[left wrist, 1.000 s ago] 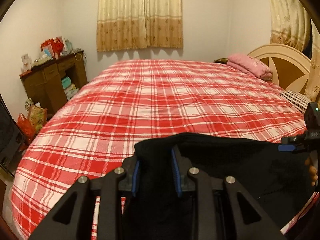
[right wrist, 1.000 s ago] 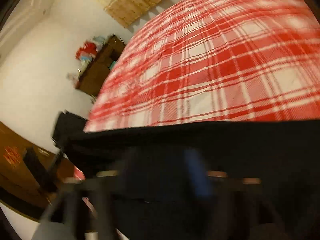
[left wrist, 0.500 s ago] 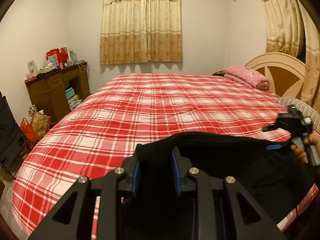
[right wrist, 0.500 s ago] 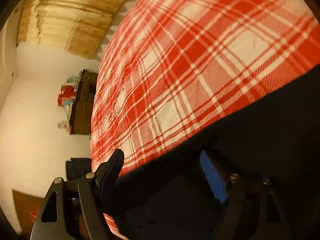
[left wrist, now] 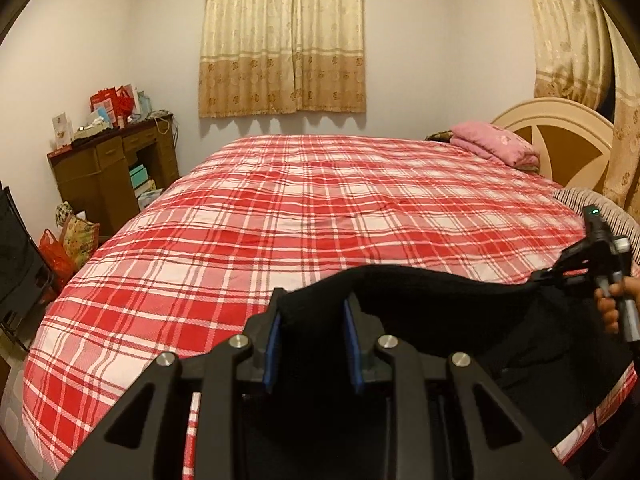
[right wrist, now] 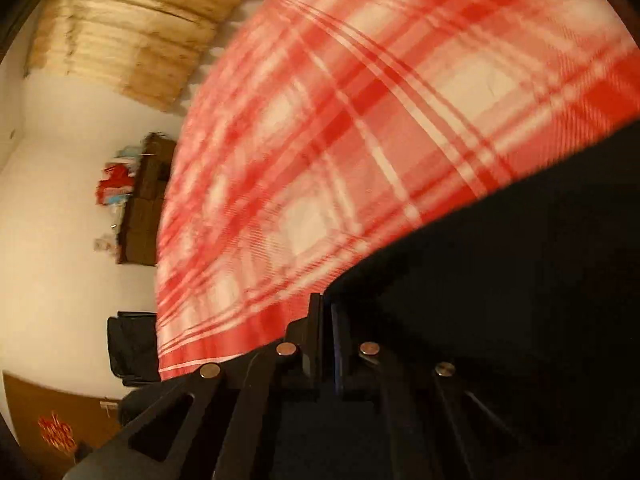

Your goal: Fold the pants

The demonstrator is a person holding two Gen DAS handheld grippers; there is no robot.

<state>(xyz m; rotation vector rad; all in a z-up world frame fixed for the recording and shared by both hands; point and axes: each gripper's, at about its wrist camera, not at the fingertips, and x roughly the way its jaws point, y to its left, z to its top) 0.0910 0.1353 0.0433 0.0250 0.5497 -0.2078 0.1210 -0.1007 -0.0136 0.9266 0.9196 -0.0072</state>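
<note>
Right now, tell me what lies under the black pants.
Under the black pants lies the red-and-white plaid bedspread, visible around their edges. Whatever sits beneath the dark cloth itself is covered, and the lower folds are too dark to read.

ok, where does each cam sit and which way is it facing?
Left wrist: on the left gripper, looking across the plaid bed to the curtains; jaws shut on black pants; right hand at the right edge.
Right wrist: on the right gripper, rolled and blurred, jaws just closed at the pants' edge.
Shared: bed, pants, curtains, wooden desk.
</note>
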